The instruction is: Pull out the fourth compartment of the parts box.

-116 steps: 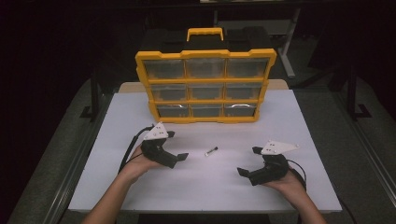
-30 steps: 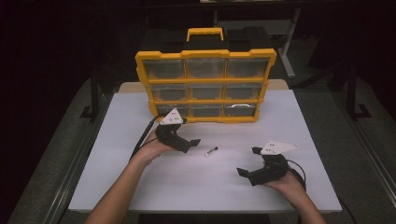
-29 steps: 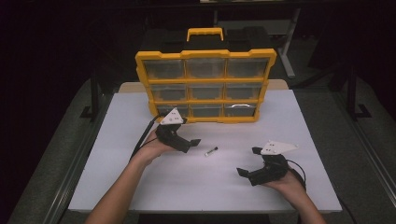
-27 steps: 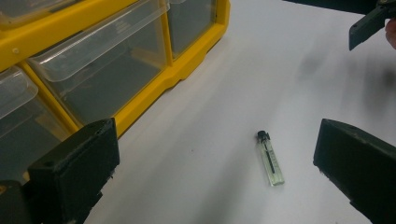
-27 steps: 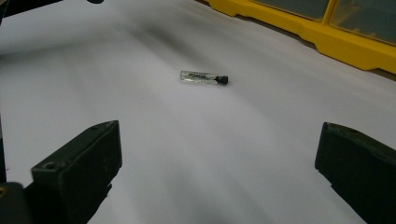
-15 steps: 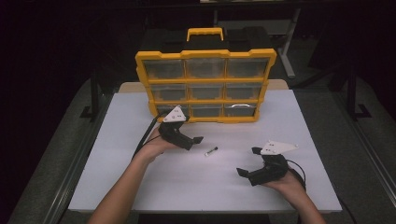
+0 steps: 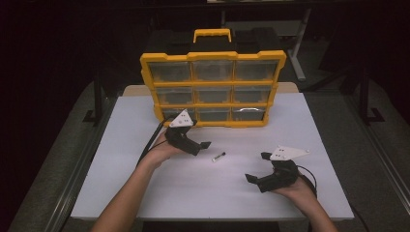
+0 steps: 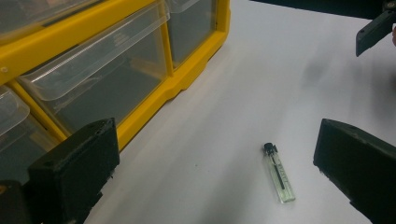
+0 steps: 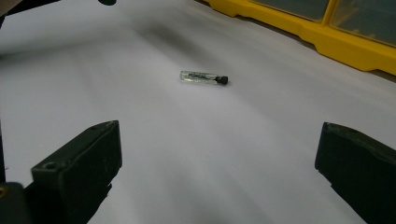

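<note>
A small clear vial with a black cap [image 7: 218, 156] lies flat on the white table [image 7: 203, 193], in front of the yellow organizer [image 7: 212, 60]. My left gripper [image 7: 200, 147] hovers open just left of the vial. In the left gripper view the vial [image 8: 279, 172] lies between the wide-apart jaws, nearer the right one, with the left gripper [image 8: 217, 186] empty. My right gripper [image 7: 257, 166] rests open at the front right, pointing towards the vial. The right gripper view shows the vial [image 9: 203, 77] well ahead of the empty right gripper [image 9: 217, 182].
The organizer has a yellow handle [image 7: 212, 34] and rows of shut clear drawers [image 8: 100, 79]. It stands at the table's back edge. A cable [image 7: 151, 142] trails from the left gripper. Dark floor and metal frame legs surround the table.
My left gripper has moved forward and to the right, closer to the organizer and the vial. The right gripper and the vial have stayed where they were.
</note>
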Demonstrator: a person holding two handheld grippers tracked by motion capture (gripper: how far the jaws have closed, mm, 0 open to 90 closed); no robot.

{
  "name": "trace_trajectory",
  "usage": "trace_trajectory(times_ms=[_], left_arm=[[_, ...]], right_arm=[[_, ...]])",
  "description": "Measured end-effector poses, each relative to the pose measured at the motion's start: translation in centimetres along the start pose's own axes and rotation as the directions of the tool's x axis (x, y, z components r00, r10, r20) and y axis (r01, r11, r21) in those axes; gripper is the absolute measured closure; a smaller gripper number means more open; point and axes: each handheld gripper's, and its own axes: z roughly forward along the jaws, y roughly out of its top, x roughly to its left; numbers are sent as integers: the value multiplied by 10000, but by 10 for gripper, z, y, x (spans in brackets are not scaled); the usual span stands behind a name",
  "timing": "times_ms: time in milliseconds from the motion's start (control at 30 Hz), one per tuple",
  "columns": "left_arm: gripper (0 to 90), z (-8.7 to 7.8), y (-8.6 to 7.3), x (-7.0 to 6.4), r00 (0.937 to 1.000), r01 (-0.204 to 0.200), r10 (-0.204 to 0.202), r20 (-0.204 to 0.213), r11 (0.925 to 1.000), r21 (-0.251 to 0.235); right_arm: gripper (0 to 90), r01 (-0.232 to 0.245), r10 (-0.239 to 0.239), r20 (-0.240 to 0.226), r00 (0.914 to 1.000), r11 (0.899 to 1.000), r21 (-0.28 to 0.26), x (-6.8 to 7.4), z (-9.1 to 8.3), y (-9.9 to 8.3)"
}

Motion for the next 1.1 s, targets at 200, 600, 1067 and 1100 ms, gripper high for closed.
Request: trace_trajectory(times_ms=[200, 600, 1067, 1100], left_arm=[[1, 0, 1, -3, 9996, -294, 294, 32, 9995, -101], [1, 3, -1, -6, 9945, -1048, 1049, -27, 9945, 64], [1, 1, -2, -5, 9863, -1616, 1619, -306, 9868, 134], [1, 1, -2, -5, 9856, -1656, 1659, -331, 9861, 138]], right_arm=[[1, 9, -9, -48, 10000, 10000, 24, 1, 0, 0], [1, 7, -7, -65, 10000, 10000, -5, 0, 1, 0], [1, -57, 57, -84, 9999, 10000, -49, 0, 1, 0], [1, -63, 62, -83, 9999, 10000, -48, 0, 1, 0]])
